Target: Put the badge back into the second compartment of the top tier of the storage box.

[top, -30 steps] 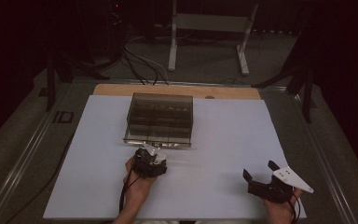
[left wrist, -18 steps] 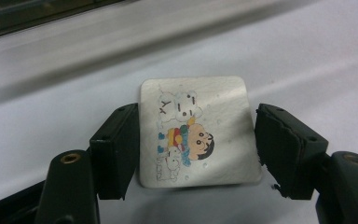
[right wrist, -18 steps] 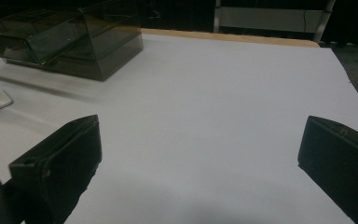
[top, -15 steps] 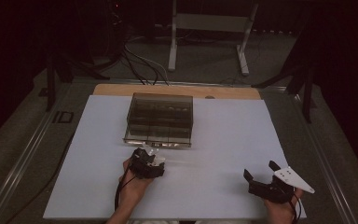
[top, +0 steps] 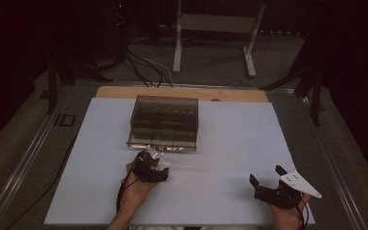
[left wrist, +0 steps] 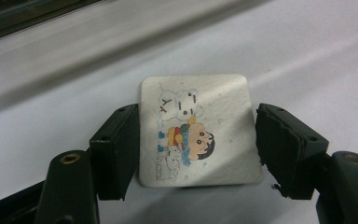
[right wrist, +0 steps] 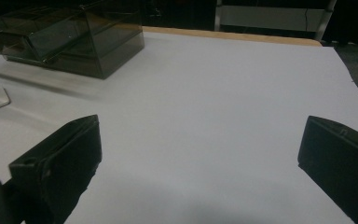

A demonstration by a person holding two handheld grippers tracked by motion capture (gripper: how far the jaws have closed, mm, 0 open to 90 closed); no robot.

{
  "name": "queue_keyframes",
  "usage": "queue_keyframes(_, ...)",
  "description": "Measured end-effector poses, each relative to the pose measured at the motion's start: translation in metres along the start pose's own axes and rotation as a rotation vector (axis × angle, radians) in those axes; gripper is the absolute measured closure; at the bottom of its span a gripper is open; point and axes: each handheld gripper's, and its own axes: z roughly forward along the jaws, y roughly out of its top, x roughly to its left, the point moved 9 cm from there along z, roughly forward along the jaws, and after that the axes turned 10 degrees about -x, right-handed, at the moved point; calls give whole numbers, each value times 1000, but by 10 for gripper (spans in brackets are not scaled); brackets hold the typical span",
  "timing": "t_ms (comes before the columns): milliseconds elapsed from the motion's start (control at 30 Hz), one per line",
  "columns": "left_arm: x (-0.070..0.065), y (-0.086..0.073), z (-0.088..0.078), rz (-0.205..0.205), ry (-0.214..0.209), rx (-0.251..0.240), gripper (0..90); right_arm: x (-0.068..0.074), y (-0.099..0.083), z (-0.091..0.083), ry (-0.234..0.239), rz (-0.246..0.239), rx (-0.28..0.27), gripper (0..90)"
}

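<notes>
Left gripper (left wrist: 196, 144), lower centre of the high view just below the smoked plastic organizer box (top: 164, 122), holds a square cartoon-printed card (left wrist: 198, 130) between its jaws, both pads against the card's side edges. Right gripper (top: 268, 179), at lower right on the white table sheet (top: 239, 139), stands wide open, holding nothing.

Dim room, lit table

The white sheet (top: 230, 143) is softly lit against black surroundings; the card (left wrist: 198, 128) catches a diagonal glare, and the near jaws look blurred.
</notes>
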Motion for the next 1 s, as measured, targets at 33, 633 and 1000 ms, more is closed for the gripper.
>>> queue_keyframes(33, 0, 0, 0, 0, 0, 0, 344, 0, 0, 0, 0, -1, 0, 0)
queue_keyframes(633, 1, 1, -1, -3, -20, 8, 347, -1, 0, 0, -1, 3, 1, 0)
queue_keyframes(1000, 2, 3, -2, -22, -48, 1, 347, -1, 0, 0, -1, 4, -1, 0)
